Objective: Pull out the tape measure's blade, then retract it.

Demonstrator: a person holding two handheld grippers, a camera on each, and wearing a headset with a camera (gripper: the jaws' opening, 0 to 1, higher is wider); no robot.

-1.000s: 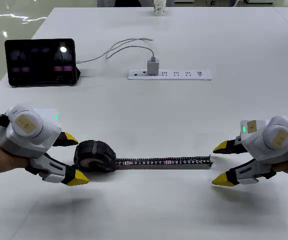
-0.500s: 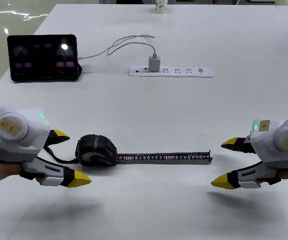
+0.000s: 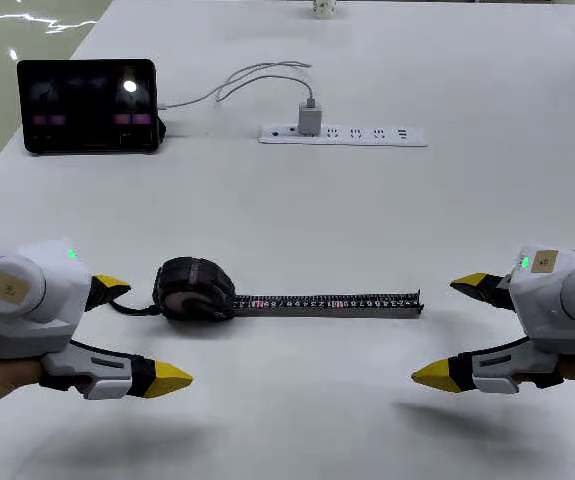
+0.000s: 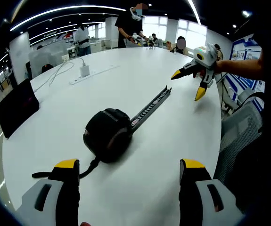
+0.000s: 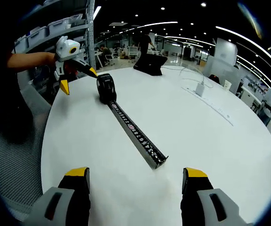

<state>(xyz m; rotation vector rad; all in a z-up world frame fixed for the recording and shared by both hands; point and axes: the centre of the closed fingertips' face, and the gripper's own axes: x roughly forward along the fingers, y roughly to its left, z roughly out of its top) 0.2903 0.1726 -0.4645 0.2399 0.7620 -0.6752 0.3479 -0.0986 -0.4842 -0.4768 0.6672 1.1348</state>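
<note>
Spread left gripper (image 3: 147,330) at nine o'clock and spread right gripper (image 3: 443,328) at three are flanking the blade (image 3: 327,303); unheld, it is risking whipping back.

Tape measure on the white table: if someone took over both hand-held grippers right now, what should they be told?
The left hand-held gripper is open and holds nothing. It sits beside the case without touching it.
The right hand-held gripper is open and holds nothing, just off the hook end.
The case lies on the table, with the blade drawn out flat toward the right hand-held gripper.
Done: blade pulled out.
Left: retract it into the case, probably steadying the case with the left hand-held gripper.
</note>
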